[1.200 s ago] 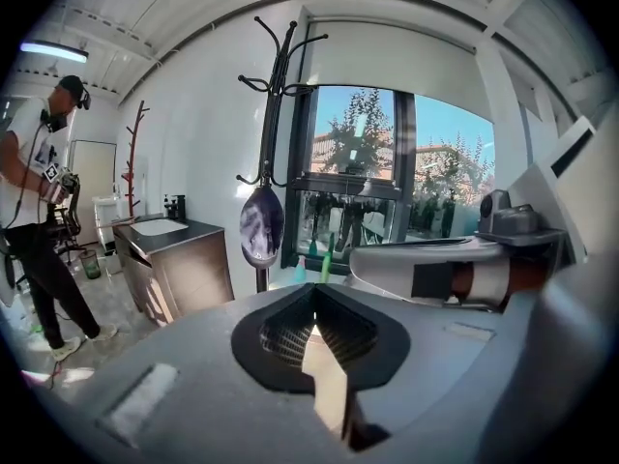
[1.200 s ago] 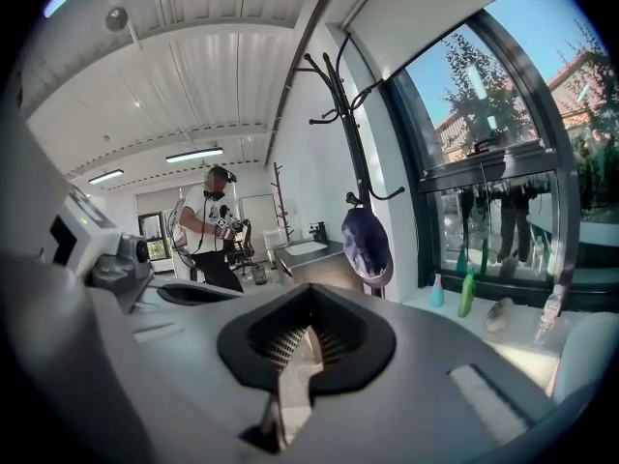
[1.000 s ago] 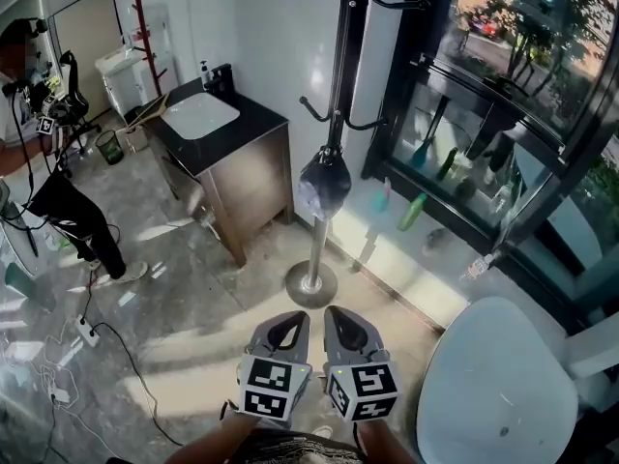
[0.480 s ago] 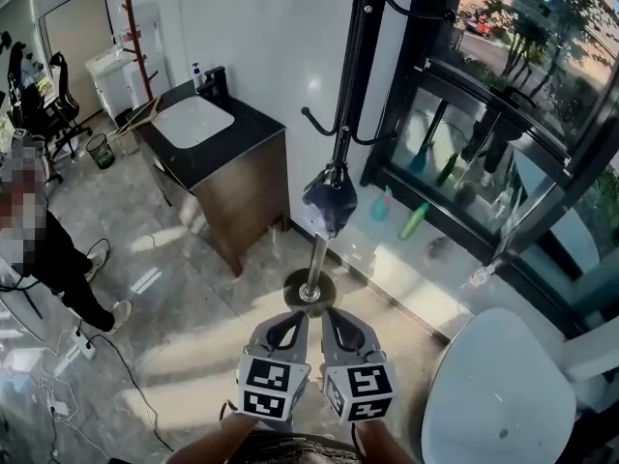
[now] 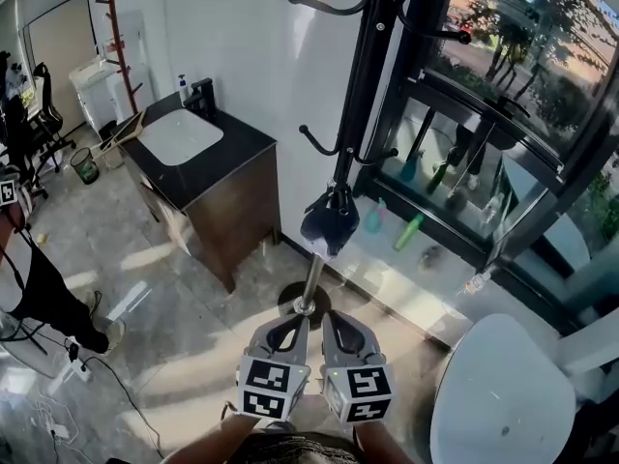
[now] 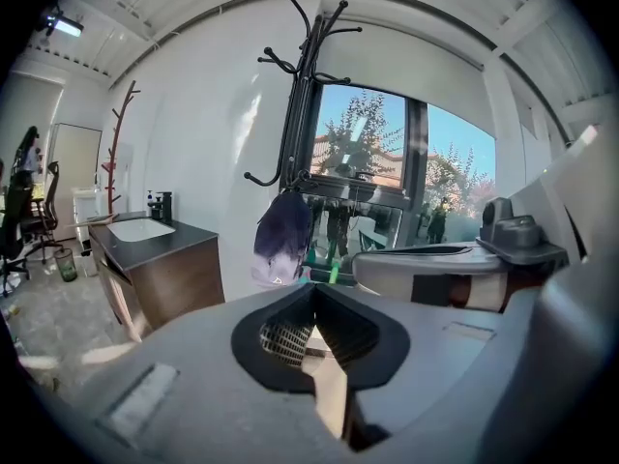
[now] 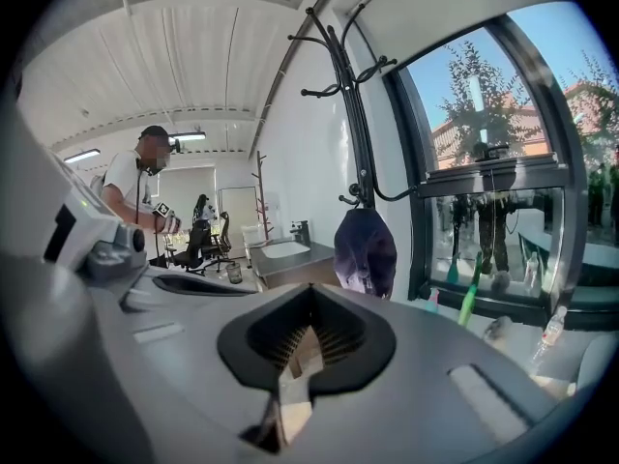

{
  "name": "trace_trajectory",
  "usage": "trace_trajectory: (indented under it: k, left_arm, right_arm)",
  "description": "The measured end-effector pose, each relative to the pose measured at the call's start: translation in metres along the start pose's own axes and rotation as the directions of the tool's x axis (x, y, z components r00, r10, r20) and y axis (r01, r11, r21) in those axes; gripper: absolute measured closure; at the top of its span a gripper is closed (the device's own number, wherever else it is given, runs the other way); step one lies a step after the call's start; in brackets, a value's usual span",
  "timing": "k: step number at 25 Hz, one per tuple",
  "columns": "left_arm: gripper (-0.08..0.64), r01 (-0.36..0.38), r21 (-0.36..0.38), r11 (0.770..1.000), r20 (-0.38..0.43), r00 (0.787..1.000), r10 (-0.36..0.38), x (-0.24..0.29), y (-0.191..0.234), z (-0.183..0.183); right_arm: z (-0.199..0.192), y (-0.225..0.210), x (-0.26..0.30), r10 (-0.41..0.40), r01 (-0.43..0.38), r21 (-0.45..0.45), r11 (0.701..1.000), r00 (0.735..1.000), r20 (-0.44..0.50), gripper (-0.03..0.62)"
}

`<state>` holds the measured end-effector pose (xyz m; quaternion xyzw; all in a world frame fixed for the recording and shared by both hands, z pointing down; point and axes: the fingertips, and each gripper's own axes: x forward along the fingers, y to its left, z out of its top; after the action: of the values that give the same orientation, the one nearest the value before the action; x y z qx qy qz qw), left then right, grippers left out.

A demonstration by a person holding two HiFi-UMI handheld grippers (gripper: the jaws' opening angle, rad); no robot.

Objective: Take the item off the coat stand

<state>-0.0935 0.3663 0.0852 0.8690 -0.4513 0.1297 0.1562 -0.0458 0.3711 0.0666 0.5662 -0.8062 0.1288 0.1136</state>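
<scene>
Currently, a dark purple bag [image 5: 329, 222] is being carried on a low hook of the black coat stand [image 5: 363, 95], just beside the window [image 5: 503, 85]. Well short of it, the left gripper [image 5: 293, 321] and right gripper [image 5: 335, 319] are being held side by side, jaws pressed together, nothing gripped.

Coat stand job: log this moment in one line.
phase: before grasp | dark item: hanging on coat stand | left gripper: shut, empty | right gripper: shut, empty
</scene>
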Motion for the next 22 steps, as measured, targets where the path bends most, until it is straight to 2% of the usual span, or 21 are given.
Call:
trace_trajectory:
  k: [8, 22]
  left_arm:
    - [0.555, 0.022, 0.010, 1.000, -0.002, 1.000, -0.022, 0.003, 0.016, 0.001]
    - [0.555, 0.005, 0.009, 1.000, 0.014, 1.000, -0.005, 0.021, 0.030, 0.014]
  right_arm:
    - [0.012, -0.004, 0.016, -0.059, 0.060, -0.014, 0.998, 0.998, 0.026, 0.586]
    - [0.021, -0.020, 0.040, -0.074, 0.075, -0.036, 0.997, 0.997, 0.031, 0.572]
